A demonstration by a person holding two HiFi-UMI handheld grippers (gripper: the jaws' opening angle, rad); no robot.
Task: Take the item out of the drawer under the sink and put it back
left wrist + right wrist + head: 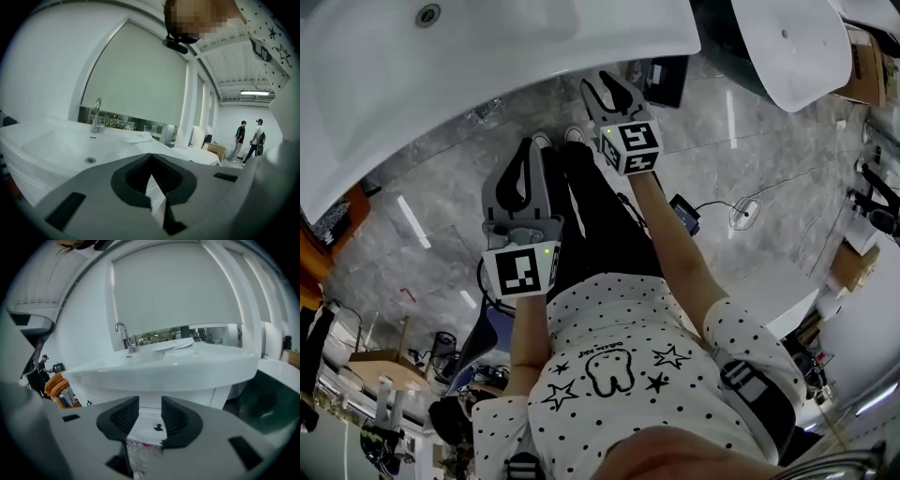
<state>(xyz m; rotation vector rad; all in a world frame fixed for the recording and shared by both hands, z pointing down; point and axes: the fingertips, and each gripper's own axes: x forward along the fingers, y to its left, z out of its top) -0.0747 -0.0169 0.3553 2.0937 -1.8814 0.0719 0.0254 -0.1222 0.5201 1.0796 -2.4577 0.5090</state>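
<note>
Left gripper (151, 157), jaws together on nothing, hangs short of the sink (516, 56). Right gripper (150, 401), jaws apart and gripping nothing, is nearer, aimed straight at the drawer front (151, 418) under it. Only its view shows the black handle (158, 427) and crinkled clear plastic (140, 451) just below, possibly the item; overhead, the sink hides the drawer.
</note>
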